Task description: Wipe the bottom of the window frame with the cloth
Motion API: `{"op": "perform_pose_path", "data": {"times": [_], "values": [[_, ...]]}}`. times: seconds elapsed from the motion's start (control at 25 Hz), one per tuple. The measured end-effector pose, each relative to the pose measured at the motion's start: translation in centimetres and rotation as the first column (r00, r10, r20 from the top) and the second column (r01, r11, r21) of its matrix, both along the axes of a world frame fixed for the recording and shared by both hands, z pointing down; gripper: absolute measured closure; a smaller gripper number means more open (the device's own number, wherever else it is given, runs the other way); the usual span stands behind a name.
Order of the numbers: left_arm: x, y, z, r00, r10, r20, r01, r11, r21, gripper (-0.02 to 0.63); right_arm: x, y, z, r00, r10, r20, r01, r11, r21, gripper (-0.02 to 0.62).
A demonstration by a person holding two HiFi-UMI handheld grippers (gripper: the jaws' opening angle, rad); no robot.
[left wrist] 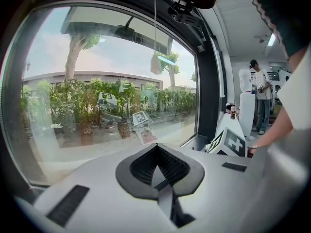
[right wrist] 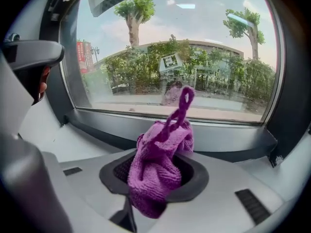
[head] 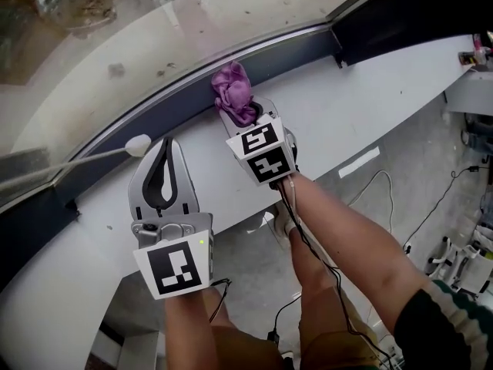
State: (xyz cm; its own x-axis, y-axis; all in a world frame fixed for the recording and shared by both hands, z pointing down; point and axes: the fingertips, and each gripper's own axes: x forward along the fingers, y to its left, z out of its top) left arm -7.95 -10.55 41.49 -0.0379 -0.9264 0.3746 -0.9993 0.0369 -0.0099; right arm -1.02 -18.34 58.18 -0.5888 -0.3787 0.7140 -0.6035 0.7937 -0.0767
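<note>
A purple cloth point(head: 235, 92) is bunched in my right gripper point(head: 245, 119), which is shut on it. The cloth touches or nearly touches the dark bottom rail of the window frame point(head: 296, 50) above the white sill point(head: 370, 102). In the right gripper view the cloth point(right wrist: 158, 171) fills the jaws, a twisted end sticks up, and the frame rail point(right wrist: 146, 130) lies just beyond it. My left gripper point(head: 165, 146) hovers over the sill to the left, short of the rail, shut with nothing in it. The left gripper view shows its jaws point(left wrist: 158, 152) closed tip to tip.
A white knob on a thin rod point(head: 139, 144) lies by the rail next to the left gripper. Cables point(head: 385, 191) trail on the floor below the sill. A person point(left wrist: 257, 89) stands far right by a counter with bottles point(left wrist: 233, 111).
</note>
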Motion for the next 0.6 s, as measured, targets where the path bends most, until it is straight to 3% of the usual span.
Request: {"op": "perform_pose_path", "data": {"times": [0.28, 0.6], "values": [[-2.8, 2.3, -0.5, 0.999, -0.033, 0.015, 0.033, 0.999, 0.001, 0.603, -3.4, 2.5, 0.1, 0.996, -0.086, -0.030, 0.086, 0.996, 0.018, 0.449], [-7.8, 6.9, -1.6, 0.994, -0.102, 0.025, 0.102, 0.995, 0.006, 0.603, -7.9, 6.1, -0.5, 0.992, -0.119, -0.034, 0.119, 0.993, 0.009, 0.449]]}}
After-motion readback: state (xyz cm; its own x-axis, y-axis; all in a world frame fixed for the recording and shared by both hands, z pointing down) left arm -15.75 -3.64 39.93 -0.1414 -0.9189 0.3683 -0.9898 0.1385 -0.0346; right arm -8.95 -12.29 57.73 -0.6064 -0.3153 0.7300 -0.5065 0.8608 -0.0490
